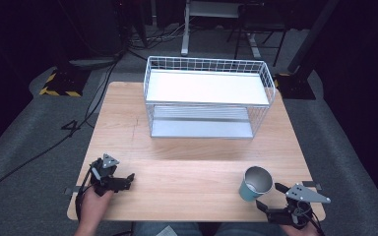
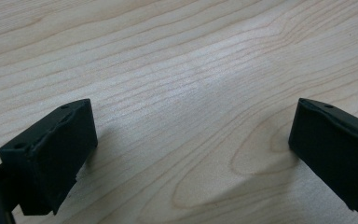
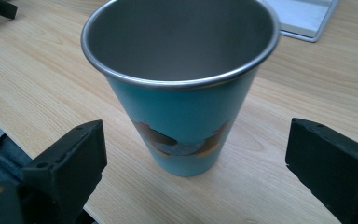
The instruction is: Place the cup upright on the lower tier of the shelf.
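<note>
At the worktop's (image 1: 187,147) near-left edge the left gripper (image 2: 191,154) rests low, jaws wide over bare wood. The two-tier wire rack (image 1: 207,96) stands mid-back. Near right, the teal metal cup (image 3: 182,88) stands upright between the right gripper's (image 3: 193,172) wide jaws, untouched. An off-centre squeeze could tip it. Its printed motif is unclear.

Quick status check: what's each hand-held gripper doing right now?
Left hand-held gripper: open, empty, over bare table.
Right hand-held gripper: open, jaws either side of the teal cup, not gripping.
</note>
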`<state>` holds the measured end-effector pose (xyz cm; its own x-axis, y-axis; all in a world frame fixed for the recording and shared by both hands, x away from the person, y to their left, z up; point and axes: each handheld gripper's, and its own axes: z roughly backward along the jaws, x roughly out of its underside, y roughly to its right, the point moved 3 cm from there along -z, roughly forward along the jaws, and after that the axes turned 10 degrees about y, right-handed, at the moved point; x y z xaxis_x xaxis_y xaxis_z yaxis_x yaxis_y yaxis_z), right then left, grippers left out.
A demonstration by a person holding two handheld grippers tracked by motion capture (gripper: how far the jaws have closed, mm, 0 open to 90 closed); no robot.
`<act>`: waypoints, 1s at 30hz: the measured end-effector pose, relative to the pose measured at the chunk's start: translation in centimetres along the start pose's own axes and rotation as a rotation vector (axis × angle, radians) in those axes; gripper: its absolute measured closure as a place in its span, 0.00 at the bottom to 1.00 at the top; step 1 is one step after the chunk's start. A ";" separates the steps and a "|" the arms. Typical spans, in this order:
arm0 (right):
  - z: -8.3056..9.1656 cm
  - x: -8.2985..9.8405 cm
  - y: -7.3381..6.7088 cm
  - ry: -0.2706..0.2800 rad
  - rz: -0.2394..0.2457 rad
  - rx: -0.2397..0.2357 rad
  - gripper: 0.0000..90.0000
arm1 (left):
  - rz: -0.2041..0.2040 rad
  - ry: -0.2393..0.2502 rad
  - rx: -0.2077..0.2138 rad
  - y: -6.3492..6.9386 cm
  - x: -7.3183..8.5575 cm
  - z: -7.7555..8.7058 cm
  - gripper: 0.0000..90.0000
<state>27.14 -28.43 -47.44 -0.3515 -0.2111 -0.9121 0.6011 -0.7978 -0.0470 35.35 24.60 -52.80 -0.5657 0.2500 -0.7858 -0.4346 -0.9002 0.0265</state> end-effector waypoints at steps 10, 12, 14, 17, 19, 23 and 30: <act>-1.9 0.6 -0.4 -0.020 0.009 0.018 0.06 | 0.000 0.001 -0.002 0.0 0.0 0.0 0.02; -2.3 0.7 -0.3 -0.027 0.006 0.022 0.07 | 0.000 0.001 -0.001 0.0 0.0 0.0 0.02; -2.7 0.9 -0.3 -0.035 0.005 0.029 0.07 | 0.000 0.001 -0.001 0.0 0.0 0.0 0.02; -3.3 1.3 -0.2 -0.040 0.000 0.033 0.07 | 0.000 0.001 -0.001 0.0 0.0 0.0 0.02; -3.5 1.3 -0.3 -0.037 0.004 0.036 0.08 | 0.000 0.001 -0.001 0.0 0.0 0.0 0.02; -3.8 1.3 -0.4 -0.021 0.008 0.038 0.09 | 0.000 0.001 -0.001 0.0 0.0 0.0 0.02; -4.7 1.3 -0.8 0.001 -0.001 0.036 0.16 | -0.004 0.000 0.004 0.0 0.0 0.0 0.02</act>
<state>29.59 -25.44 -50.50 -0.3514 -0.2096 -0.9125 0.5746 -0.8177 -0.0334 35.33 24.61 -52.80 -0.5639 0.2537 -0.7859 -0.4394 -0.8979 0.0254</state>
